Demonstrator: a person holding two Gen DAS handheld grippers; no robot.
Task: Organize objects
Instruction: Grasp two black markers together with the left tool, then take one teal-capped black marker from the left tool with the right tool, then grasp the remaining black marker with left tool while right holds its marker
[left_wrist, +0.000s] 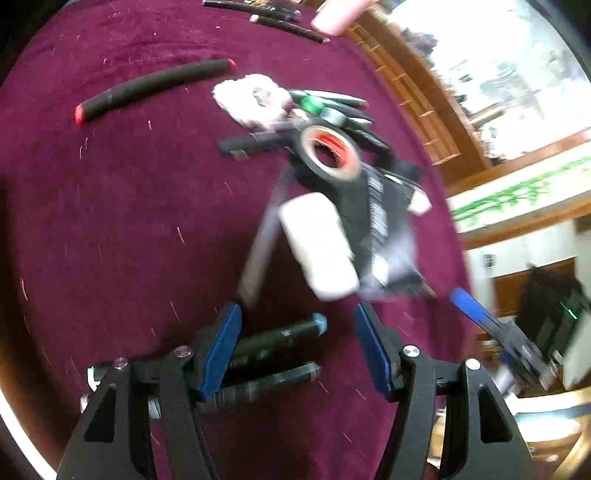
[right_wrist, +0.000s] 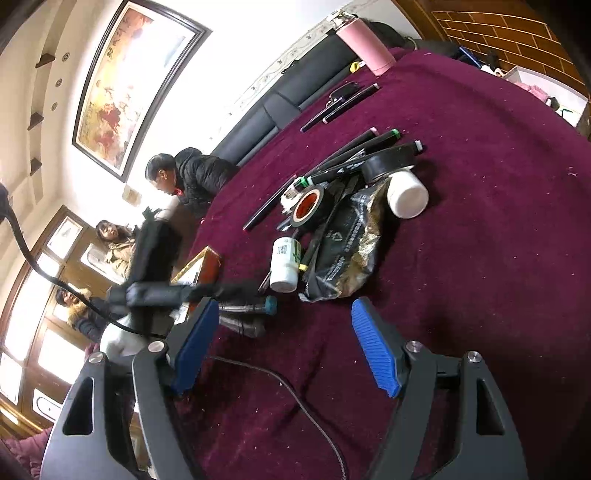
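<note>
So there's a big maroon cloth (right_wrist: 480, 258) over the whole table, and pretty much everything sits in one messy heap near the middle. Biggest bit of the heap is a crumpled black bag (right_wrist: 347, 243), with a white jar (right_wrist: 406, 195) on its side touching the far end and a white bottle (right_wrist: 284, 264) standing just beside the near end. A pink flask (right_wrist: 365, 46) stands way off at the far edge, well apart from the rest. Tape roll (right_wrist: 308, 206) with the orange core leans on the bag, and a bunch of black markers (right_wrist: 362, 147) fan out behind it. One long red-tipped marker (left_wrist: 155, 86) lies alone on the cloth. Left gripper (left_wrist: 297, 354) has its jaws spread about halfway, nothing pinched, hanging over two dark markers (left_wrist: 273, 354) on the cloth. Right gripper (right_wrist: 284, 347) is spread wide over bare cloth, empty, pointing at the heap
</note>
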